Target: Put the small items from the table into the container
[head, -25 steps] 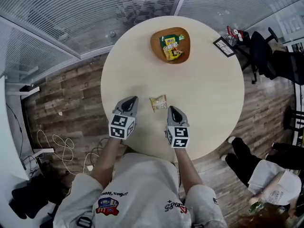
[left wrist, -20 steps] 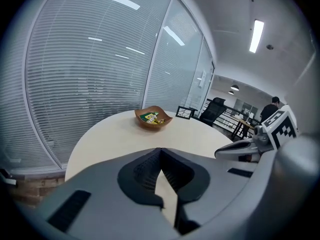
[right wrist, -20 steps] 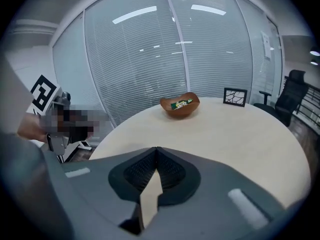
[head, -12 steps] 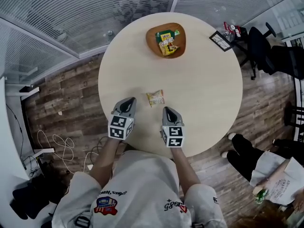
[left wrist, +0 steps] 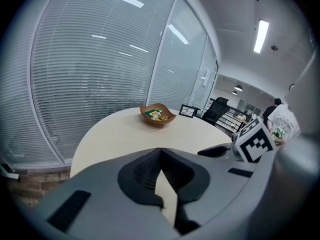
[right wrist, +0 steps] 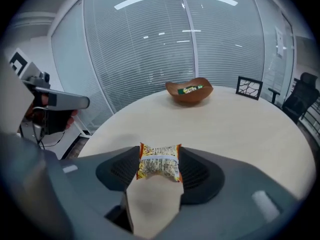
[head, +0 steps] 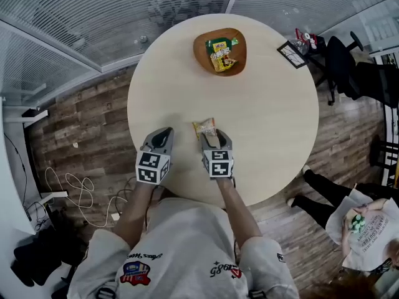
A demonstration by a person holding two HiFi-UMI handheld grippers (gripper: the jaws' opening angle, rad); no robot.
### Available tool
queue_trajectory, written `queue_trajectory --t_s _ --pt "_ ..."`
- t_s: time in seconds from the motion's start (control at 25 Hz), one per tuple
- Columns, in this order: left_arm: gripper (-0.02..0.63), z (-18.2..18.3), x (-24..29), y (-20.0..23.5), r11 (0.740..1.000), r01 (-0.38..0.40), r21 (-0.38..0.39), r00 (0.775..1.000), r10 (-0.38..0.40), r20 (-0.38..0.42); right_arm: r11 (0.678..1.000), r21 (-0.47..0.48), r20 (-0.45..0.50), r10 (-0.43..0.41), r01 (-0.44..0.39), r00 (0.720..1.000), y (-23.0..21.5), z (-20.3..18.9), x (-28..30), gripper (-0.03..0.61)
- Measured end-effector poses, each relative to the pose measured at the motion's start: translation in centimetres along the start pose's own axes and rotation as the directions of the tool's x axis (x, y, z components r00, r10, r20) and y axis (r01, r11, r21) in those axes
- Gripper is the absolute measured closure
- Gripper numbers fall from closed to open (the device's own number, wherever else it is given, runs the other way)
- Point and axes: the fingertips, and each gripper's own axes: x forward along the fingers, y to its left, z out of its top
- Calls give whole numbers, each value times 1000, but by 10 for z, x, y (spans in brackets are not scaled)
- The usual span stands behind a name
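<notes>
Table [head: 268, 104], round, pale top, fills the middle of the head view over a wood floor. Person [head: 187, 248] stands at the near edge, light shirt. Both forearms reach forward over the table rim, side by side. The left arm [head: 134, 207] angles slightly outward and the right arm [head: 232, 210] runs straight ahead. Both grippers tilt down toward the tabletop.

Left gripper [head: 165, 131] sits low over bare table, left of the packet and apart from it. Its jaw tips meet, with nothing between them.

Right gripper [head: 212, 137] is just beside the left one, nose at the snack packet. Its jaws are opening and stand wide, one pad on each side of the packet. The packet edges are close to the pads, with no squeeze visible.

Bowl [head: 198, 48], brown wood, sits on the far side of the table, well apart from both grippers. A few green and yellow wrapped snacks [head: 222, 53] are already inside.

Snack packet [head: 205, 127], small, yellow and white, lies flat on the table between the right gripper's jaws.
</notes>
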Motion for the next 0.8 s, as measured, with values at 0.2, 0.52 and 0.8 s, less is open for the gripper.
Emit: queue_trajectory --t_s 0.2,0.52,0.8 --pt "607 -5 1 7 1000 1 -9 1000 -1 -14 1000 10 -80 -4 5 997 -4 -9 25 322" --pt "607 -5 8 21 1000 11 -14 1000 -11 -27 1000 5 -190 -8 9 982 -4 -29 43 344" --pt "607 -3 15 35 1000 18 -21 999 -18 -26 1000 15 -200 28 -25 979 6 -24 45 417"
